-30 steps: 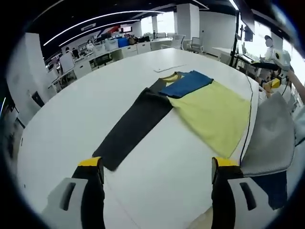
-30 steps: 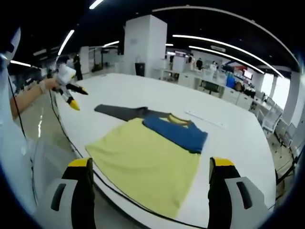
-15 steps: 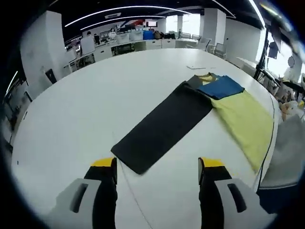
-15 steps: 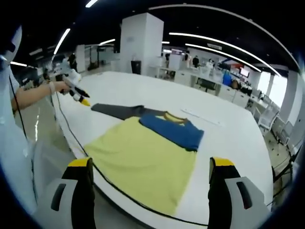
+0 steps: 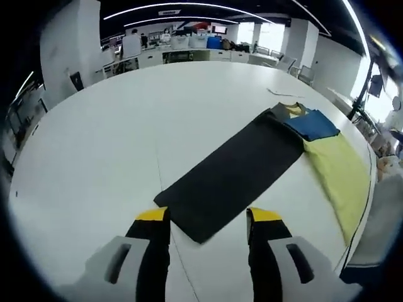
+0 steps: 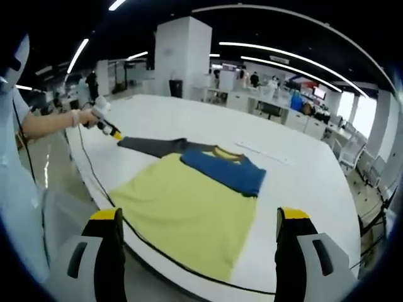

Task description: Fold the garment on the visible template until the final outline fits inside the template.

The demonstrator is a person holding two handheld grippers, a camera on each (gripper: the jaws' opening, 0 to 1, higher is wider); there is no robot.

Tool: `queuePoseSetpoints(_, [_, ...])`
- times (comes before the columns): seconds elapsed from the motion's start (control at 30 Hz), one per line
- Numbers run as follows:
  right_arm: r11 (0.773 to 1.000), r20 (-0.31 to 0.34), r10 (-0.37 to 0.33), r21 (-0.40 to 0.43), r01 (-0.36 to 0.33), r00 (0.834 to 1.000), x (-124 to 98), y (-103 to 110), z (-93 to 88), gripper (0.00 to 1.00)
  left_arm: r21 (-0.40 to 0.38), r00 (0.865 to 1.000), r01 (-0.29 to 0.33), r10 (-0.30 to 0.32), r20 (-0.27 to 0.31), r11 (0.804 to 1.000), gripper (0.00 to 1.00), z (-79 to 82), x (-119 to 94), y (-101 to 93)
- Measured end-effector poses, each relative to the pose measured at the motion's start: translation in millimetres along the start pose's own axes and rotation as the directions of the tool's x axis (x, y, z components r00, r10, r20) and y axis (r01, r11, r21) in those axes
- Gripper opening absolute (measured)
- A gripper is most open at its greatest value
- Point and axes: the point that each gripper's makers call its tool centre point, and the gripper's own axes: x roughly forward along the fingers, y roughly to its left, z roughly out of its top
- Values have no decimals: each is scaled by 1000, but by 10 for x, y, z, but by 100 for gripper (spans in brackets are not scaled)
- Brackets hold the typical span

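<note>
Left tongs (image 5: 205, 220) stand apart, empty, their yellow-tipped jaws straddling the near end of the dark sleeve (image 5: 230, 176) that stretches flat across the white desk (image 5: 94, 157); whether the jaws touch the cloth yet I cannot tell. Right tongs (image 6: 196, 217) are likewise apart and empty, poised just short of the yellow hem of the garment (image 6: 189, 207). A thin black line (image 6: 157, 255), probably the template's outline, runs along the desk edge under that hem.

Further out in the right gripper view, the garment lies spread: yellow body nearest, a blue sleeve (image 6: 223, 173) already folded across the chest, a yellow collar behind it, and the dark sleeve reaching away toward the left, where the other tongs sit at its tip. Beyond the collar lies a thin strip on the desk, too small to identify. Office desks and chairs fill the background.

The step in hand looks like taking the dark sleeve's end. Next, the left tongs should close on that end and carry it over the body.
</note>
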Motion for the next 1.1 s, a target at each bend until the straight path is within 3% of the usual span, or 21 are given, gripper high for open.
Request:
queuePoseSetpoints(0.23, [1000,10,-9,0,9,1000,-8,-20,14,100,-24,998,-43,42,-49,999,42,-130,108,128])
queuePoseSetpoints(0.47, [1000,12,-25,14,24,1000,-28,-48,2,100,-155,997,-62,54,-56,986,42,-264,159,227])
queuePoseSetpoints(0.57, [1000,12,-24,18,24,1000,-29,-45,-2,100,-148,996,-69,60,-69,986,41,-293,165,249])
queuePoseSetpoints(1.1, [999,18,-19,33,18,1000,-24,-48,7,100,-168,995,-85,75,-69,982,34,-212,230,332])
